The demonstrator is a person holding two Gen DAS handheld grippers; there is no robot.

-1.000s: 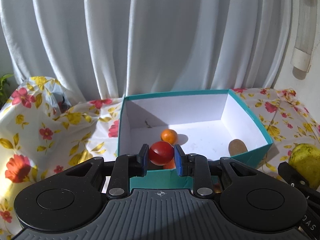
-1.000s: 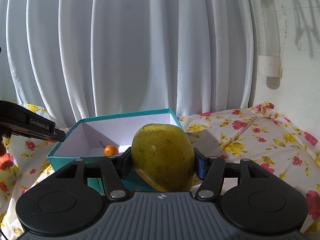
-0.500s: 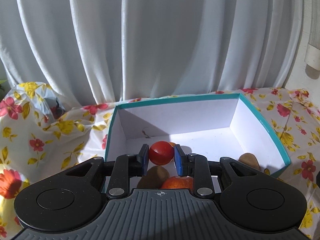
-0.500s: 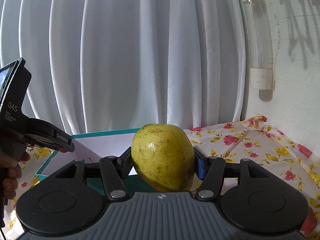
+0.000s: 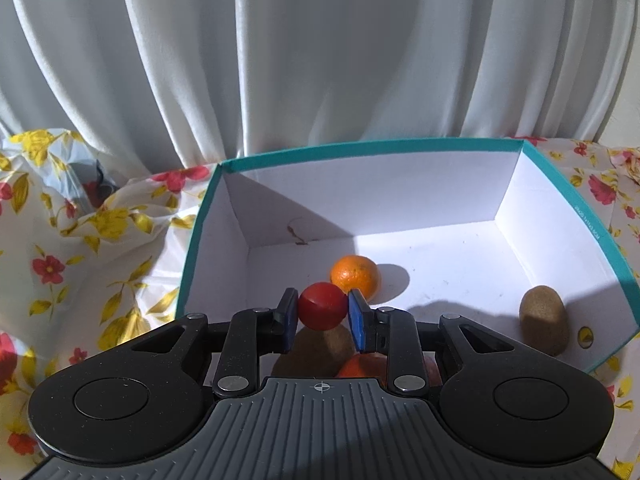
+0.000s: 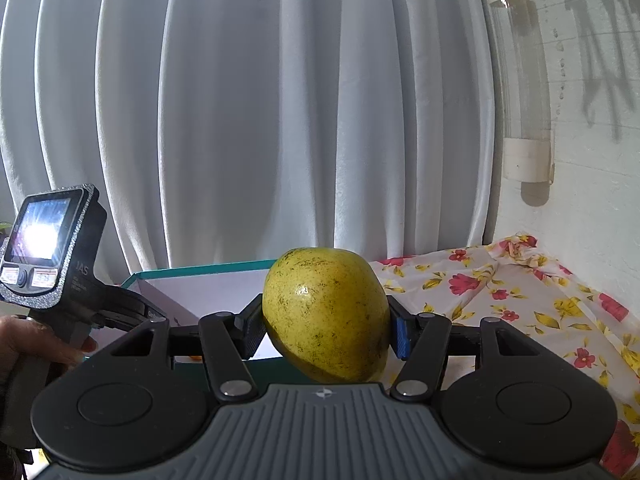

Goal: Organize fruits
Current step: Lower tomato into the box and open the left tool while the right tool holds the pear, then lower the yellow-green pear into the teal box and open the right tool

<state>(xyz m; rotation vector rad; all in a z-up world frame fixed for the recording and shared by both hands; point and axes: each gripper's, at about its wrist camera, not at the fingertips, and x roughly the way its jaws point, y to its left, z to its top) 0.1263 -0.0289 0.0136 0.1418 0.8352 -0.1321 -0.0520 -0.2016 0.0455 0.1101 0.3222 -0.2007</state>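
My left gripper (image 5: 322, 312) is shut on a small red fruit (image 5: 322, 311) and holds it over the near left part of a teal box with a white inside (image 5: 432, 200). In the box lie a small orange (image 5: 354, 274), a brown kiwi (image 5: 544, 325) at the right, another brown fruit (image 5: 316, 352) and an orange-red fruit (image 5: 362, 366) under my fingers. My right gripper (image 6: 325, 330) is shut on a large yellow-green mango (image 6: 326, 314), held in the air to the right of the box (image 6: 192, 280).
A floral cloth (image 5: 80, 248) covers the table around the box and shows at the right in the right wrist view (image 6: 520, 300). A white curtain (image 5: 320, 60) hangs behind. The hand-held left device (image 6: 48, 248) is at the left of the right wrist view.
My left gripper has moved forward and up over the box with the red fruit. My right gripper has risen with the mango.
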